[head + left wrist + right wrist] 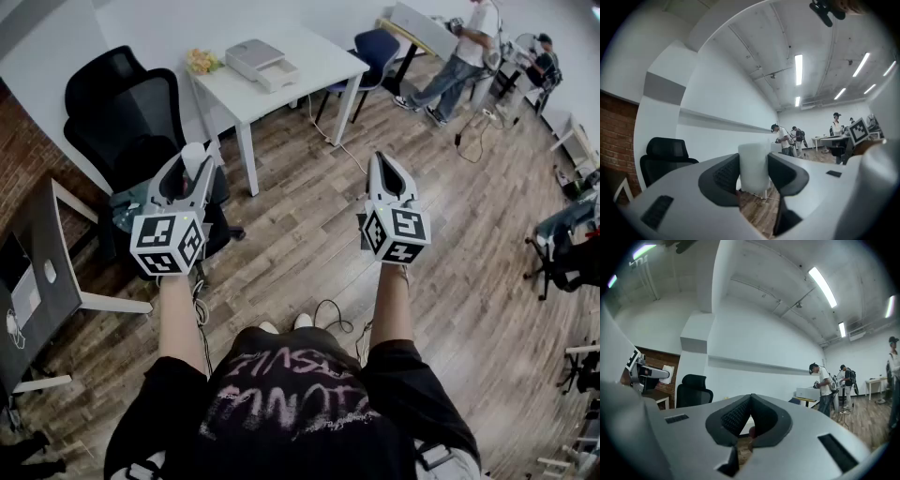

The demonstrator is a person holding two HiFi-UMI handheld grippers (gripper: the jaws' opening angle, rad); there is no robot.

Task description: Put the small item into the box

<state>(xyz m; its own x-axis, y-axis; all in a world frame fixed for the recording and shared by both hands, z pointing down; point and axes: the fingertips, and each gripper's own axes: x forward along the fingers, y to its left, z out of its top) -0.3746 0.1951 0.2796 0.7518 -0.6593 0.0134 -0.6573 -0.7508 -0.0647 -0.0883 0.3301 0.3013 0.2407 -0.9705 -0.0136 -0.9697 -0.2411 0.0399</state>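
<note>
A small white cylinder [753,165] stands upright between the pads of my left gripper [753,172], which is shut on it. In the head view the cylinder [193,156] sticks up from the left gripper [194,165], held above the wooden floor in front of a black chair. The grey-white box [262,64] lies on a white table [314,58] farther ahead. My right gripper [385,163] hovers level with the left one, jaws shut with nothing seen between them. In the right gripper view its tips [750,398] meet, and the box [806,392] shows far off.
A black office chair [120,105] stands left of the table, and a yellow bundle [202,61] lies beside the box. A grey desk [39,255] is at the left edge. Cables [333,314] trail on the floor. People [462,58] work at desks at the far right.
</note>
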